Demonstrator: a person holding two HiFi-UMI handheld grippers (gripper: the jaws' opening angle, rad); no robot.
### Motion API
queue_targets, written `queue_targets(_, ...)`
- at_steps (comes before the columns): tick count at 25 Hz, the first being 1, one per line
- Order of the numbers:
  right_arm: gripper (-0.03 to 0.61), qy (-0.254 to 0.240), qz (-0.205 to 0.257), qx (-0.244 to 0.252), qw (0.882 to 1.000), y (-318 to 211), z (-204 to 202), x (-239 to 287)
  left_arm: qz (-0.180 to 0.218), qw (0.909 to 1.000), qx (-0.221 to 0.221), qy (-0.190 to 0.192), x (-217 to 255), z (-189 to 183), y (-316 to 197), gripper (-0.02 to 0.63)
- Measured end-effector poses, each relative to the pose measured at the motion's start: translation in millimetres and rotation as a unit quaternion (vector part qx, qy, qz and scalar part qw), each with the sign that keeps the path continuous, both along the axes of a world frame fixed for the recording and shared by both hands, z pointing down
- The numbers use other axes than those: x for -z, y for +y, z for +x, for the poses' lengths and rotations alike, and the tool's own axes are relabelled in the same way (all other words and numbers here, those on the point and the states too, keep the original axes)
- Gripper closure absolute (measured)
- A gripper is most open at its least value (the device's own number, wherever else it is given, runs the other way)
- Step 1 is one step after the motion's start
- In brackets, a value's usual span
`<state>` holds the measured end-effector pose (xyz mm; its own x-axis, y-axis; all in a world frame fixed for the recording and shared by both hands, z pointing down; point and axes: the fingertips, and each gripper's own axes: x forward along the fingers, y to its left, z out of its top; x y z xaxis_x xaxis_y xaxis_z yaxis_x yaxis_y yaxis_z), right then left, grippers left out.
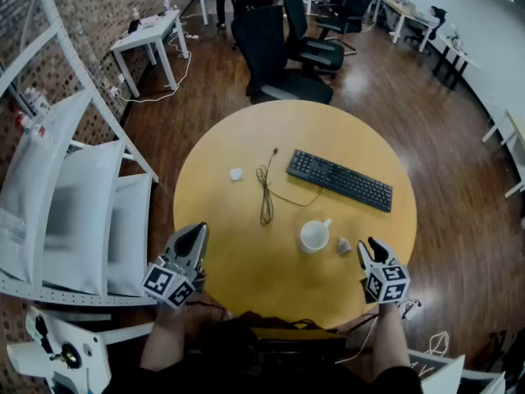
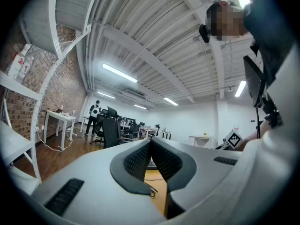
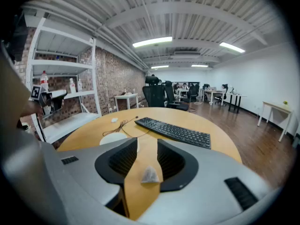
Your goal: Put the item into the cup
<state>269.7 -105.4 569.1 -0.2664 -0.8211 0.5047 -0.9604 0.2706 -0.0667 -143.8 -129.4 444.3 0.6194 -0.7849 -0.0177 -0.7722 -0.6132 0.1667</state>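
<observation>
My right tool [image 1: 371, 249] hovers over the near edge of the worktop [image 1: 246, 154] with its jaws parted and nothing gripped. The item [image 1: 344, 245], a small grey pyramid-shaped pouch, lies on the worktop just ahead of that tool and a little to its left. In the right gripper view it sits squarely in the gap between the two jaws, which do not touch it. It rests on its base with its tip up, and I see no clear long axis. The cup [image 1: 314, 235] stands upright just left of the item. My left tool [image 1: 193, 235] is closed and empty, well apart, so I judge the right one takes this.
</observation>
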Motion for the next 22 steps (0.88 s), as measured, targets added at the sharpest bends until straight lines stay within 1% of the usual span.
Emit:
queue_targets(2,0.397,0.032,-0.034,0.017,0.999,-7.8,-1.1,-27.7,-0.005,1.0000,0.005,-0.001,-6.1,-0.2,-1.6,0.618)
queue_targets(4,0.376,0.062,-0.061,0.030,0.996,-16.7,-0.9,-52.2,-0.013,0.9998,0.011,-0.005,-13.6,-0.6,-2.4,0.620)
queue_targets(8,0.376,0.107,-0.109,0.053,0.987,-31.8,1.0,-96.6,-0.030,0.9988,0.037,-0.010,-22.6,-10.3,5.4,0.618)
queue_targets(11,0.376,0.149,-0.149,0.070,0.975,-35.5,3.7,-125.5,-0.041,0.9973,0.059,-0.013,-26.6,-21.2,15.0,0.618)
queue_targets(13,0.376,0.165,-0.162,0.082,0.969,-36.6,1.5,-137.7,-0.048,0.9962,0.070,-0.019,-29.4,-28.1,20.9,0.618)
queue_targets(15,0.376,0.165,-0.168,0.091,0.968,-37.1,-1.9,-144.6,-0.053,0.9953,0.079,-0.021,-30.6,-33.5,25.6,0.620)
queue_targets(17,0.376,0.144,-0.173,0.091,0.970,-37.5,-5.4,-149.2,-0.055,0.9946,0.085,-0.021,-31.2,-36.4,29.0,0.618)
queue_targets(19,0.378,0.122,-0.177,0.082,0.973,-39.1,-4.6,-152.5,-0.057,0.9943,0.087,-0.021,-31.8,-36.8,30.4,0.618)
queue_targets(21,0.391,0.108,-0.181,0.072,0.975,-39.7,-4.7,-152.3,-0.057,0.9944,0.086,-0.020,-32.1,-35.8,29.4,0.618)
queue_targets(22,0.414,0.104,-0.182,0.066,0.976,-38.8,-4.3,-151.6,-0.057,0.9946,0.085,-0.019,-31.9,-35.0,28.3,0.620)
